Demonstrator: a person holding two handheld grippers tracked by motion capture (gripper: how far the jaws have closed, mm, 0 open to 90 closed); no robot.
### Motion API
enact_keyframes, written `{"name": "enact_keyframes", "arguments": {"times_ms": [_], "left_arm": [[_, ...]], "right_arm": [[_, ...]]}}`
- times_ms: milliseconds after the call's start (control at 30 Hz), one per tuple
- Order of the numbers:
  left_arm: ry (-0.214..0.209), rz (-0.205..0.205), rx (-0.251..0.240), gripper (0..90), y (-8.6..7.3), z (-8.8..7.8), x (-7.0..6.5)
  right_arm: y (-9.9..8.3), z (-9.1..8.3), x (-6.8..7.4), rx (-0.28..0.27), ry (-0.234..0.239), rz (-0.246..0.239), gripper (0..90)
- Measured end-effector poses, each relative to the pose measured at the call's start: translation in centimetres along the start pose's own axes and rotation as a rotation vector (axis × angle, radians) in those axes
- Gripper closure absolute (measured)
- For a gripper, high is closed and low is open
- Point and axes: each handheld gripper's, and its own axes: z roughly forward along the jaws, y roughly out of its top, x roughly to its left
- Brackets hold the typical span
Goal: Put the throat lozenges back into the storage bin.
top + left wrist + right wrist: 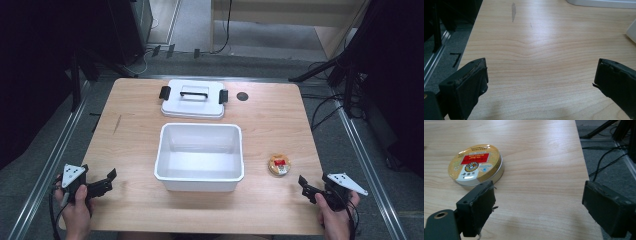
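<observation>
High view: my left gripper [111, 179] sits at the near-left corner of the table [135, 140] and my right gripper [303, 186] at the near-right corner, both with jaws spread and nothing between them. Right gripper view puts the round gold tin [476, 164] flat on the wood, just beyond my left-hand jaw and not touching it; from above the tin lies right of the white bin [200, 176], well apart from its wall. White lid [193, 105] with black handle and clips lies flat on the far side behind the bin.
</observation>
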Motion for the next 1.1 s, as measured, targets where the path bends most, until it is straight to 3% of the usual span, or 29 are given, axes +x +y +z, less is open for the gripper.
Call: {"name": "enact_keyframes", "arguments": {"times_ms": [233,733,900,1100], "left_arm": [[0.002,0.004,0.001,0.0,0.0,0.0,0.0],[0.005,0.007,0.002,0.0,0.0,0.1,-0.1],[0.003,0.003,-0.001,0.0,0.0,0.1,0.0],[0.001,0.001,0.0,0.0,0.0,0.0,0.0]], "right_arm": [[-0.1,-0.1,0.2,0.001,-0.007,-0.02,5.5],[0.8,-0.4,1.3,0.056,-0.014,-0.096,5.3],[1.9,-0.6,1.9,0.1,-0.008,-0.137,5.3],[3.0,-0.2,2.8,0.2,-0.003,-0.191,5.3]]}}
